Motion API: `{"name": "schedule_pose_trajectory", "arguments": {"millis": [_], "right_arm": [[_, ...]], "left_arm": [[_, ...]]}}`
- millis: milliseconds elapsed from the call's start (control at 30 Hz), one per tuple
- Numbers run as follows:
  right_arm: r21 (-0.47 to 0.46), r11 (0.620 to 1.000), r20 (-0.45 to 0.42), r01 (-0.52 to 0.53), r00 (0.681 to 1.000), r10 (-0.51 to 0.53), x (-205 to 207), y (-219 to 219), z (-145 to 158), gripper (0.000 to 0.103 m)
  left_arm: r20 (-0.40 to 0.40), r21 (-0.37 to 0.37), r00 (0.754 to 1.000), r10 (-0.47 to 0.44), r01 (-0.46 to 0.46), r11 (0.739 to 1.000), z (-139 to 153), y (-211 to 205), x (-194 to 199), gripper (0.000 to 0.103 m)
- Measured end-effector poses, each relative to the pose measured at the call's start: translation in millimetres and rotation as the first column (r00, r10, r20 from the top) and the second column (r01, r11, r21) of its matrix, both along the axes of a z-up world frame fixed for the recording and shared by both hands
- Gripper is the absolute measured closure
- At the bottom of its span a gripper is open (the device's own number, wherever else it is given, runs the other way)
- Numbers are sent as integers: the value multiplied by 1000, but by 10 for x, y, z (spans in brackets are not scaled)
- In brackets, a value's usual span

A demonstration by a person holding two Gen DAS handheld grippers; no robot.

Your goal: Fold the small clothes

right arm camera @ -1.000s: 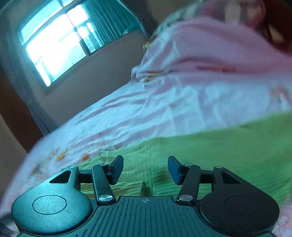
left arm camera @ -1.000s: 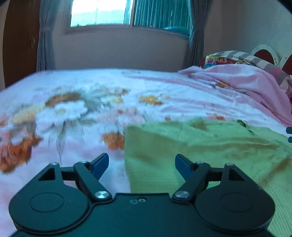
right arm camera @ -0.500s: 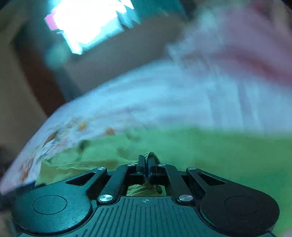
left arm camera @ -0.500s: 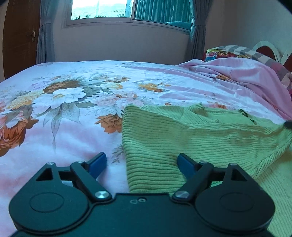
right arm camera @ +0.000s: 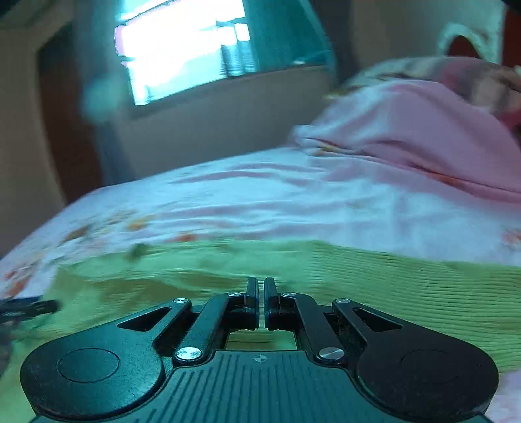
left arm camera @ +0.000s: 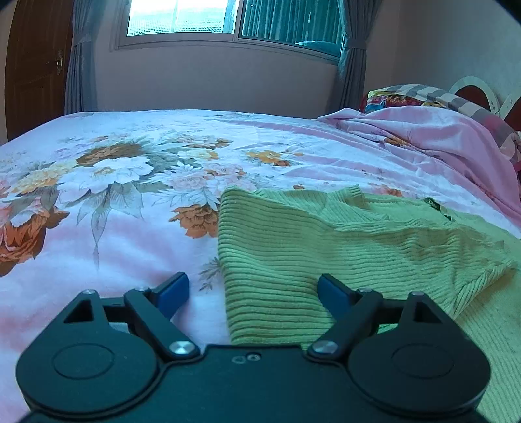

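A green ribbed knit garment [left arm camera: 325, 247] lies on the floral bedsheet [left arm camera: 114, 195], with a folded flap lying across its upper half. My left gripper [left arm camera: 252, 291] is open, low over the garment's near left edge, one blue pad off the cloth and one over it. In the right wrist view the same garment [right arm camera: 390, 286] spreads below my right gripper [right arm camera: 261, 289]. Its jaws are almost together with a thin gap, and no cloth shows between the tips. The view is blurred.
A bunched pink blanket [left arm camera: 439, 136] and striped pillows [left arm camera: 423, 94] lie at the bed's far right, also in the right wrist view [right arm camera: 423, 130]. A wall with window and curtains [left arm camera: 228, 19] stands beyond the bed. A dark object [right arm camera: 26, 309] shows at the left edge.
My right gripper shut from wide open, held a bit of green cloth half a second ago, and now shows none between its tips. The garment's flap now lies folded over. My left gripper stayed open.
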State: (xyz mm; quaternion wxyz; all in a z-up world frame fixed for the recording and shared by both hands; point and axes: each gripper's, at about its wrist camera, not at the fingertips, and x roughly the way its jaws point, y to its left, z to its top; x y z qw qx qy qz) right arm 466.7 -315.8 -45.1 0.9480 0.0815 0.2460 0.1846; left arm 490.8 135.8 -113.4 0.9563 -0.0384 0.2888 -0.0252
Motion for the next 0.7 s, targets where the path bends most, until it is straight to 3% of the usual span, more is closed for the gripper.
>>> {"name": "schedule_pose_trajectory", "arguments": {"millis": [67,133,200,233,333,467,533,633,667,700], "right_arm": [[-71,997,-29,-30,999,28,47,204,-87,101],[-177,982,-173,70,980,-101,262,222,-320,101],[-88,980,-196,176,962,-191,267,42,-252,101],[-82,977,-152,196,967,-206,207,61,-154,101],[-44,994,-25,99,995,-100,52,295,101,101],[-64,996,-42,60,997,-62,214,594,159,101],[-81,996,-56,43,997,-48,332,747,137,101],[-49,998,-79,-47,996,43,580,1047,-37,101],[-47,996,-98,-80,992,75,647,1123,-127,100],[-77,993,-142,-84,987,72,759,1208,-274,101]], "left_arm": [[-9,5,1000,0,1,1000,2,-6,13,17],[-11,2,1000,-1,1,1000,8,6,11,17],[-3,15,1000,16,-16,1000,51,8,-36,17],[31,26,999,20,-21,999,82,-1,-95,17],[121,48,993,-6,0,999,145,-88,-208,17],[101,164,995,-9,-7,986,325,-338,-9,17],[74,211,997,-10,-5,978,404,-456,171,17],[42,168,998,-44,37,985,344,-521,450,17],[-3,172,999,-47,47,984,244,-526,577,17],[-99,175,995,-31,48,983,92,-508,722,14]]}}
